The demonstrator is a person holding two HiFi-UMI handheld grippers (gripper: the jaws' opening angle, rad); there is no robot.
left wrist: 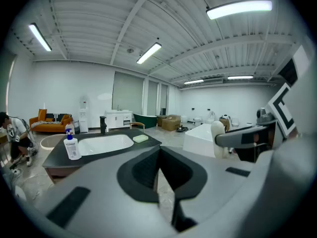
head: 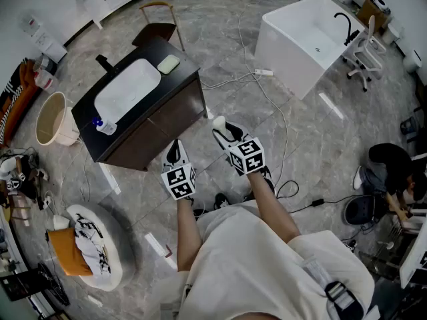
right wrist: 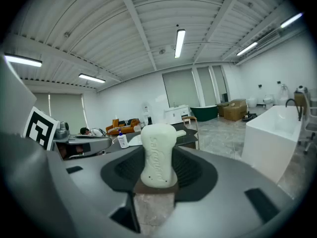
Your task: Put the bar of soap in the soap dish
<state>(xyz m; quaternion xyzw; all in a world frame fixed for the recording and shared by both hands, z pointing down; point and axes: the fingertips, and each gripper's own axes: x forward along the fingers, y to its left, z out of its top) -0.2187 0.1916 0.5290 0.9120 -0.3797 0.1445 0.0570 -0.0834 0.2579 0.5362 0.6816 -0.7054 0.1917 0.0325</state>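
Note:
A pale bar of soap (right wrist: 158, 155) stands upright between the jaws of my right gripper (right wrist: 157, 181), which is shut on it. From the head view the soap (head: 219, 121) shows at the tip of the right gripper (head: 223, 132), above the floor in front of the black vanity (head: 190, 69). The pale green soap dish (head: 168, 64) lies on the vanity's far right corner, beside the white basin (head: 127, 89). It shows as well in the left gripper view as the dish (left wrist: 140, 138). My left gripper (head: 175, 151) hangs beside the right one, its jaws (left wrist: 157, 155) shut with nothing in them.
A pump bottle (head: 105, 126) stands on the vanity's near left corner and a black tap (head: 105, 63) behind the basin. A white bathtub (head: 303, 35) stands to the right, a chair (head: 157, 25) behind the vanity, a beige bucket (head: 52, 119) at its left. Cables (head: 270, 105) cross the floor.

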